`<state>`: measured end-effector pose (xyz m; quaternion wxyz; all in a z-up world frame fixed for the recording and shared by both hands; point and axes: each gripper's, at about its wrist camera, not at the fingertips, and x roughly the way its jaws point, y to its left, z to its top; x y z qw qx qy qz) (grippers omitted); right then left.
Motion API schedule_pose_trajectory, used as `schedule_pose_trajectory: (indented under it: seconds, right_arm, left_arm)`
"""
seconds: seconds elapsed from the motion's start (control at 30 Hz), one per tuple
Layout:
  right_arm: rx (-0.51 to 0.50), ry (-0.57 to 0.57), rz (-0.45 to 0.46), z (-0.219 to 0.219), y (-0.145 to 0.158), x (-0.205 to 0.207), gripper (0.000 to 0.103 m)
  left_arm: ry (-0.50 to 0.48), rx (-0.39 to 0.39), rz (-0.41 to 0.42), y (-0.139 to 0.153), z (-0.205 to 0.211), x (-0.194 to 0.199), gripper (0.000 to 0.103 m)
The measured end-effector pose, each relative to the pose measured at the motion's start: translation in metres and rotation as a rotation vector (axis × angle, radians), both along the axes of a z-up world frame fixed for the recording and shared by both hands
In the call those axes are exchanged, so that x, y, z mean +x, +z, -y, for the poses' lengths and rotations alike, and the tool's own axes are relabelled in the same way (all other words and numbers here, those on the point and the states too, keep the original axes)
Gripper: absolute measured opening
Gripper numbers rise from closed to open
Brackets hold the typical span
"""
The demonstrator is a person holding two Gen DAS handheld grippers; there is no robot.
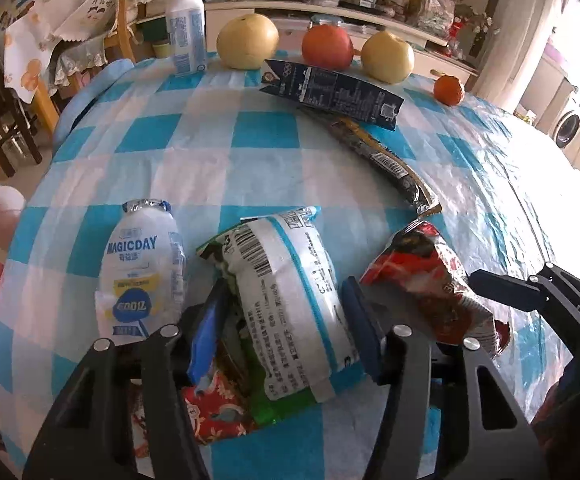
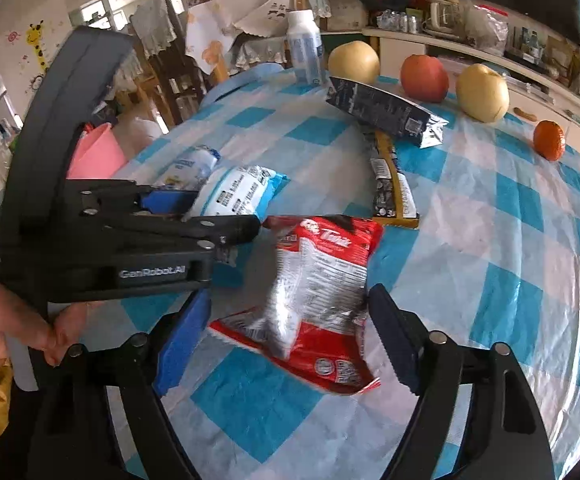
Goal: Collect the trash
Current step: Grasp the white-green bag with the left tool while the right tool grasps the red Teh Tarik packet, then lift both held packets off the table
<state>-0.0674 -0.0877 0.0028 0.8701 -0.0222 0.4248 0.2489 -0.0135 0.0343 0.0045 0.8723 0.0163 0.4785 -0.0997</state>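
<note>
A white and blue wrapper (image 1: 290,300) lies on the checked tablecloth (image 1: 230,152) between the fingers of my left gripper (image 1: 282,324), which stands open around it. A red patterned wrapper (image 1: 214,408) lies under it. A crumpled red and silver snack bag (image 2: 314,296) lies between the fingers of my right gripper (image 2: 290,340), which is open around it; the bag also shows in the left wrist view (image 1: 430,284). A MAGICDAY bottle (image 1: 142,268) lies to the left. A dark blue wrapper (image 1: 330,88) and a black and gold wrapper (image 1: 390,164) lie farther back.
A white bottle (image 1: 186,28) stands at the far edge beside two yellow pears (image 1: 246,40), a red apple (image 1: 326,46) and a tangerine (image 1: 448,90). A pink bin (image 2: 94,152) stands off the table's left side. Chairs and a cluttered counter lie beyond.
</note>
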Motion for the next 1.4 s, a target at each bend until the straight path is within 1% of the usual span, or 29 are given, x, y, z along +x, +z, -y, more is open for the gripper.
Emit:
schedule_pose_trajectory:
  seconds: [0.07, 0.17, 0.23, 0.27, 0.3, 0.4, 0.6, 0.73, 0.83, 1.03, 1.1, 1.2, 1.3, 1.4]
  right_arm:
    - [0.008, -0.010, -0.004, 0.001, 0.000, 0.000, 0.075]
    - [0.008, -0.019, 0.005, 0.001, 0.000, -0.002, 0.072]
    - [0.013, -0.022, 0.012, 0.001, 0.002, -0.005, 0.064]
    - [0.016, -0.024, 0.016, 0.000, 0.004, -0.008, 0.057]
    - [0.012, -0.031, 0.022, -0.001, 0.005, -0.011, 0.052]
    - [-0.013, -0.053, 0.048, -0.004, 0.008, -0.018, 0.047]
    - [0.038, -0.121, 0.046, 0.007, 0.016, -0.024, 0.038]
    - [0.066, -0.160, 0.033, 0.012, 0.021, -0.028, 0.037]
    - [0.070, -0.177, 0.037, 0.011, 0.027, -0.034, 0.036]
    - [0.103, -0.192, 0.069, 0.002, 0.051, -0.046, 0.034]
    - [0.101, -0.186, 0.088, -0.004, 0.059, -0.049, 0.033]
    - [0.095, -0.175, 0.103, -0.016, 0.070, -0.052, 0.033]
    - [0.045, -0.157, 0.088, -0.029, 0.064, -0.058, 0.033]
    - [-0.028, -0.144, 0.019, -0.036, 0.041, -0.066, 0.034]
  left_arm:
    - [-0.005, -0.012, 0.006, 0.001, -0.002, -0.001, 0.053]
    - [-0.011, -0.049, 0.008, 0.002, -0.007, -0.003, 0.047]
    - [-0.015, -0.073, 0.004, 0.003, -0.011, -0.004, 0.044]
    - [-0.017, -0.085, 0.003, 0.003, -0.013, -0.004, 0.042]
    - [-0.019, -0.097, 0.001, 0.003, -0.015, -0.004, 0.042]
    - [-0.024, -0.128, -0.002, 0.003, -0.020, -0.005, 0.040]
    - [-0.028, -0.204, 0.014, 0.014, -0.036, -0.011, 0.038]
    - [-0.026, -0.249, 0.045, 0.028, -0.050, -0.016, 0.038]
    - [-0.024, -0.270, 0.068, 0.038, -0.059, -0.020, 0.038]
    - [-0.008, -0.296, 0.118, 0.059, -0.082, -0.027, 0.038]
    - [0.005, -0.290, 0.140, 0.065, -0.092, -0.030, 0.038]
    - [0.028, -0.307, 0.150, 0.070, -0.108, -0.032, 0.038]
    - [0.051, -0.300, 0.155, 0.071, -0.122, -0.034, 0.038]
    - [0.073, -0.305, 0.153, 0.071, -0.136, -0.035, 0.038]
